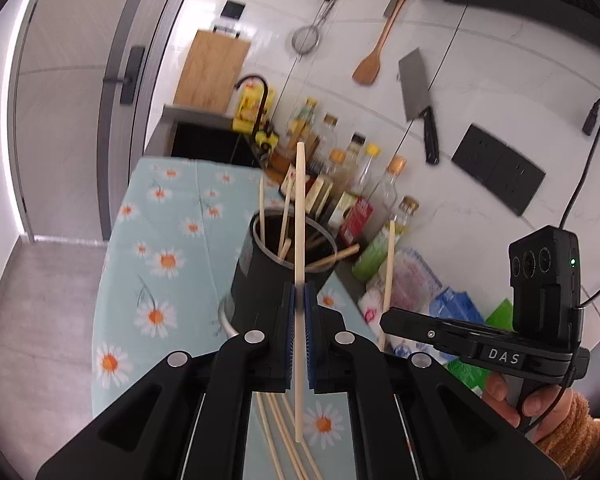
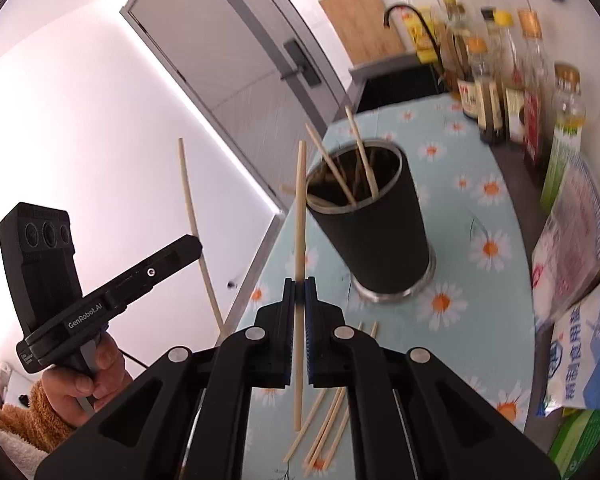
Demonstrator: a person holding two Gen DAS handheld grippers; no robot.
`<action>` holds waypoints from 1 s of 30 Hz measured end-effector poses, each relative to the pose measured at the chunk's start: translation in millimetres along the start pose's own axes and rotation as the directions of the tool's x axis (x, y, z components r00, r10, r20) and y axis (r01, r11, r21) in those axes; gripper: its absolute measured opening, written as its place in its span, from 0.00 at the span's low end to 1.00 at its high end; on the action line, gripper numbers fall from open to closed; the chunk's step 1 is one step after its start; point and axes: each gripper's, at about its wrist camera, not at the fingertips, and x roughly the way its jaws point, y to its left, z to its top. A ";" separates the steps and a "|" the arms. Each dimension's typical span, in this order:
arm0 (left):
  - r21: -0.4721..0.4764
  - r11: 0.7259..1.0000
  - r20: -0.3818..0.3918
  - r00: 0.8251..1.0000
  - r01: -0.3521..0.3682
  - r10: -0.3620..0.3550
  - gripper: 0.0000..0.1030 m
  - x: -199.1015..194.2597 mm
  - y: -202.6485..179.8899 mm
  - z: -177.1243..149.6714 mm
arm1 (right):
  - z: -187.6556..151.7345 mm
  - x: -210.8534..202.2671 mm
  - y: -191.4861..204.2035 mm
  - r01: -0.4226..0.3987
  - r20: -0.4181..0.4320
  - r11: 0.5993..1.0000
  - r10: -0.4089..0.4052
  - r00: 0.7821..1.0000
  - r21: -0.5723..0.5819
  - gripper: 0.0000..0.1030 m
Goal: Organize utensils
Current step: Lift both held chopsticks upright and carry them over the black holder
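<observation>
Left gripper: my left gripper (image 1: 300, 300) is closed tight on one chopstick (image 1: 300, 240), which stands nearly upright between the blue pads.
Right gripper: my right gripper (image 2: 299, 294) is likewise clamped on its own chopstick (image 2: 300, 220), also close to upright.
Loose chopsticks: several more (image 2: 328, 412) lie flat on the daisy-print cloth (image 2: 492, 248), just under both grippers.
Holder: the black cup (image 2: 376, 220) stands on the cloth beyond the grippers, with chopsticks already leaning inside it.
Only the left view shows: a cleaver (image 1: 418, 98), a wooden spatula (image 1: 370, 64) and a strainer (image 1: 306, 38) hanging on the tiled wall, and my right hand (image 1: 528, 400) on its handle.
Only the right view shows: my left hand (image 2: 86, 380) gripping its handle, and a white bag with blue print (image 2: 580, 360) at the cloth's edge.
Both views: bottles (image 2: 488, 80) line the wall, with a dark sink (image 1: 208, 144) and a cutting board (image 1: 214, 72) farthest off.
Hard to make out: bottle labels are blurred; the cup's contents sit in shadow, so I cannot count them; my own linkage hides part of the loose chopsticks.
</observation>
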 end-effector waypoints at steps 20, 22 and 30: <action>0.127 0.991 0.412 0.905 0.054 -0.102 0.04 -4.6 -9.2 52.9 | 83.8 -21.0 0.6 0.032 0.328 0.996 -0.003 0.945 -0.080 0.06; 0.138 0.989 0.424 0.900 0.047 -0.102 0.04 0.7 -9.7 58.5 | 91.9 -17.7 2.0 0.061 0.351 0.993 -0.021 0.936 -0.105 0.06; 0.174 0.985 0.445 0.892 0.001 -0.079 0.04 33.0 -10.8 70.9 | 115.2 0.0 1.5 0.126 0.411 0.977 -0.046 0.910 -0.171 0.06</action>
